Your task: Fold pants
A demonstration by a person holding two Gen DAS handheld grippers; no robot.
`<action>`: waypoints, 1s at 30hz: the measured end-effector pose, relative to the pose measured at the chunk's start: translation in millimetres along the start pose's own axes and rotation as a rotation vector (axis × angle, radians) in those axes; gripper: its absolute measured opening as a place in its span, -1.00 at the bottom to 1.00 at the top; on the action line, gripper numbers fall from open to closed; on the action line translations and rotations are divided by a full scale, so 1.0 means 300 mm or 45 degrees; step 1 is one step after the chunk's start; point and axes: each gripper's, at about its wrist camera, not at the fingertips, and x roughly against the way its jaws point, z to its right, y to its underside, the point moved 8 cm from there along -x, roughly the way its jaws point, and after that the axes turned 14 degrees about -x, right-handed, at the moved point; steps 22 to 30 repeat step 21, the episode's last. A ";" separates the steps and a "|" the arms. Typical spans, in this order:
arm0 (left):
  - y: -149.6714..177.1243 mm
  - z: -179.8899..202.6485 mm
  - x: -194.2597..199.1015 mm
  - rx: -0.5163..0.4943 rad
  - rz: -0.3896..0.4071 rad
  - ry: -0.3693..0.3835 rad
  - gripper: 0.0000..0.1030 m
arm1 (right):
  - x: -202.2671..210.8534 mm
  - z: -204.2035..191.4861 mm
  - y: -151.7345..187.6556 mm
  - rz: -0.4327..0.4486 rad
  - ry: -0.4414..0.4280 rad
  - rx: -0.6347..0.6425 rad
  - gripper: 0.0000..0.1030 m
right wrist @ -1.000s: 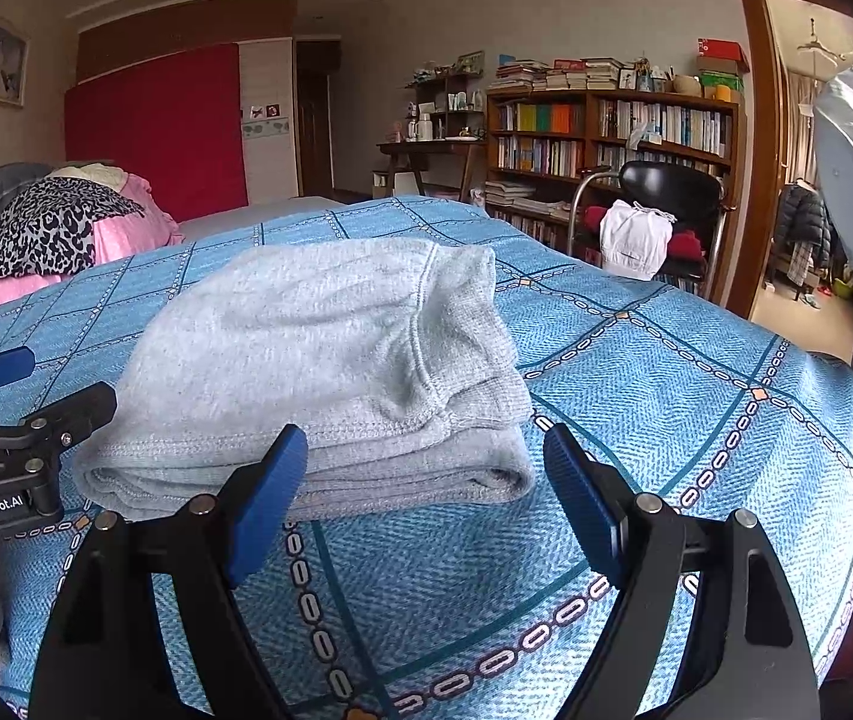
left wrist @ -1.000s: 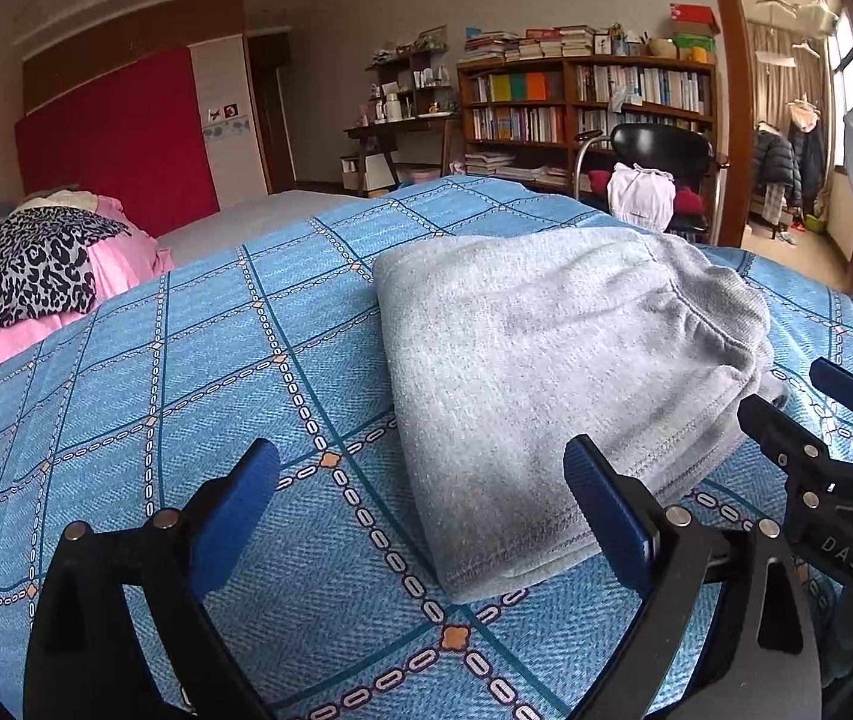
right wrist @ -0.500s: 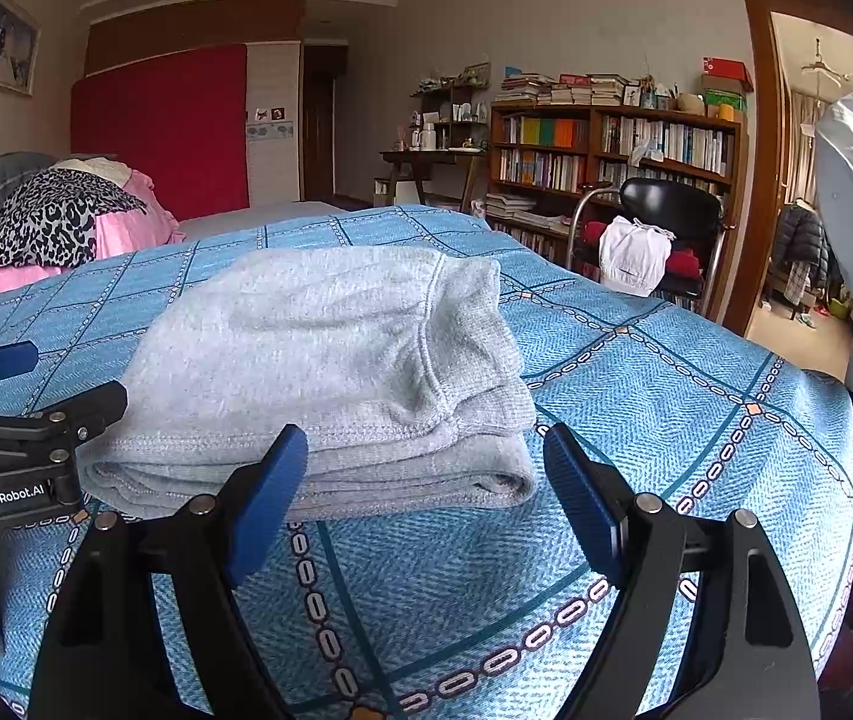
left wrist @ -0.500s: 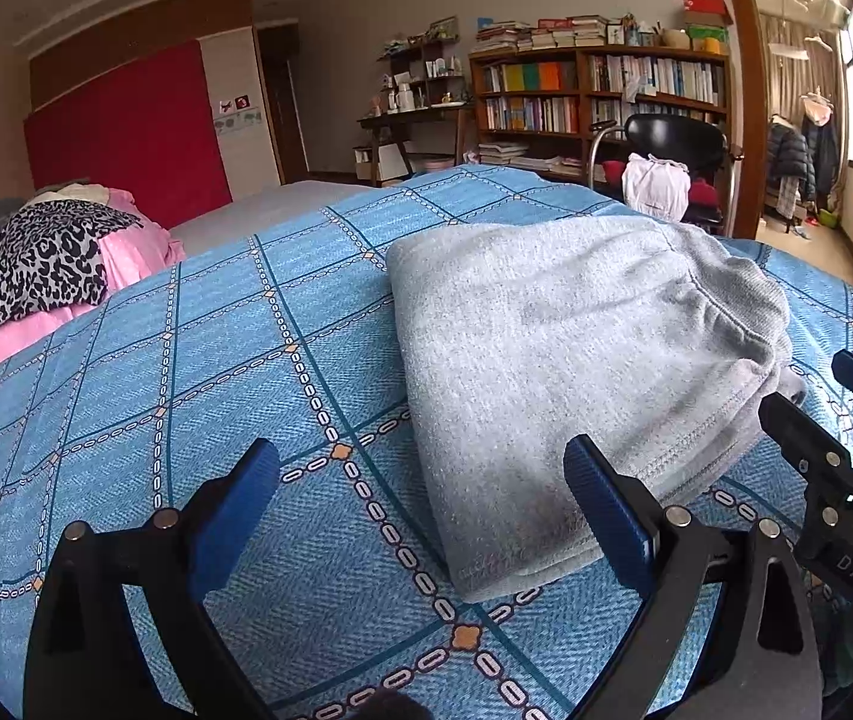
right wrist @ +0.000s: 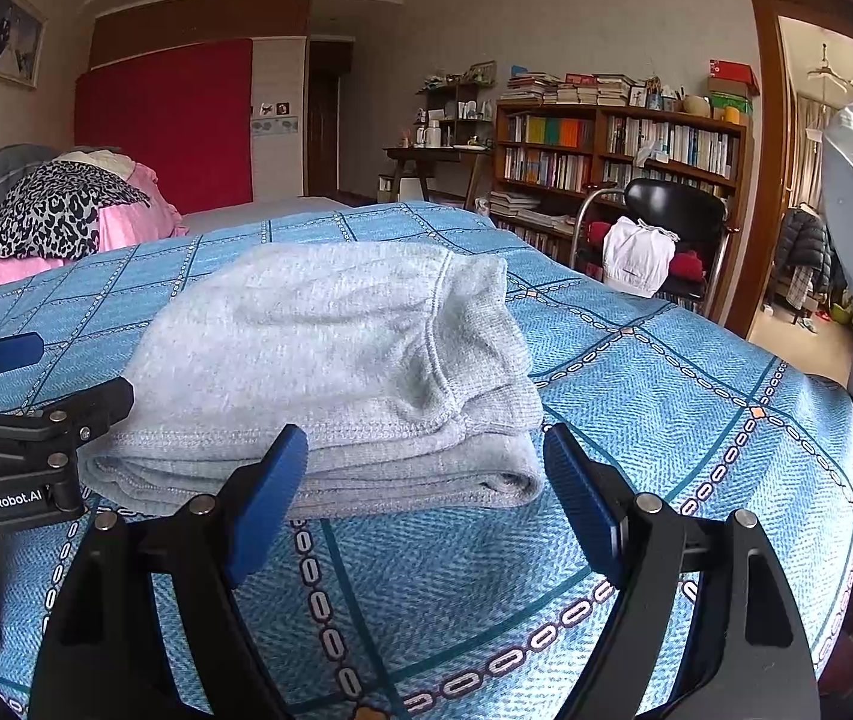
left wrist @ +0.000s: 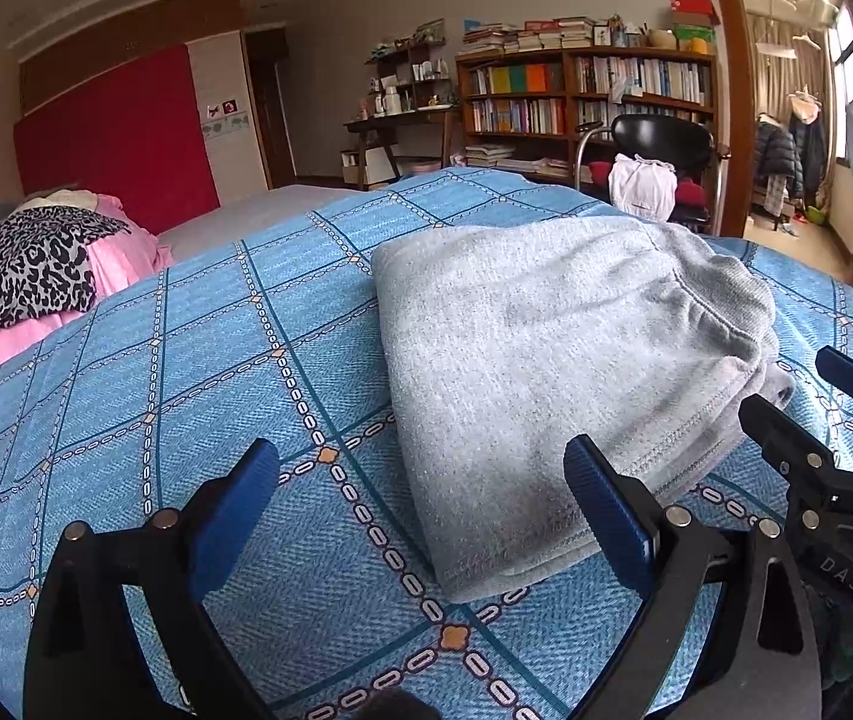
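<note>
- Nothing much is changing since a second ago: both claws are staying put and the gray pants [left wrist: 552,372] are lying just as before.
- The pants are sitting folded in a neat pile on the blue bed cover [left wrist: 186,372].
- The left gripper [left wrist: 420,510] is hanging wide open near the pile's front corner, holding nothing.
- The right gripper [right wrist: 420,492] is also standing wide open, empty, just in front of the folded edge.
</note>
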 end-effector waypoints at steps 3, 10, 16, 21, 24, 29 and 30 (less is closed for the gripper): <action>-0.004 0.006 0.002 -0.011 0.009 0.001 0.84 | 0.000 -0.001 -0.001 0.001 0.000 0.001 0.59; -0.011 0.014 0.011 -0.035 0.037 -0.007 0.84 | -0.010 0.004 0.003 -0.004 -0.003 -0.006 0.59; -0.007 0.010 -0.005 -0.021 0.009 -0.014 0.84 | -0.018 0.006 0.009 -0.017 -0.006 -0.009 0.59; 0.006 -0.006 -0.029 0.021 -0.036 0.008 0.84 | -0.051 0.006 0.019 -0.074 0.020 -0.003 0.59; 0.006 -0.006 -0.029 0.021 -0.036 0.008 0.84 | -0.051 0.006 0.019 -0.074 0.020 -0.003 0.59; 0.006 -0.006 -0.029 0.021 -0.036 0.008 0.84 | -0.051 0.006 0.019 -0.074 0.020 -0.003 0.59; 0.006 -0.006 -0.029 0.021 -0.036 0.008 0.84 | -0.051 0.006 0.019 -0.074 0.020 -0.003 0.59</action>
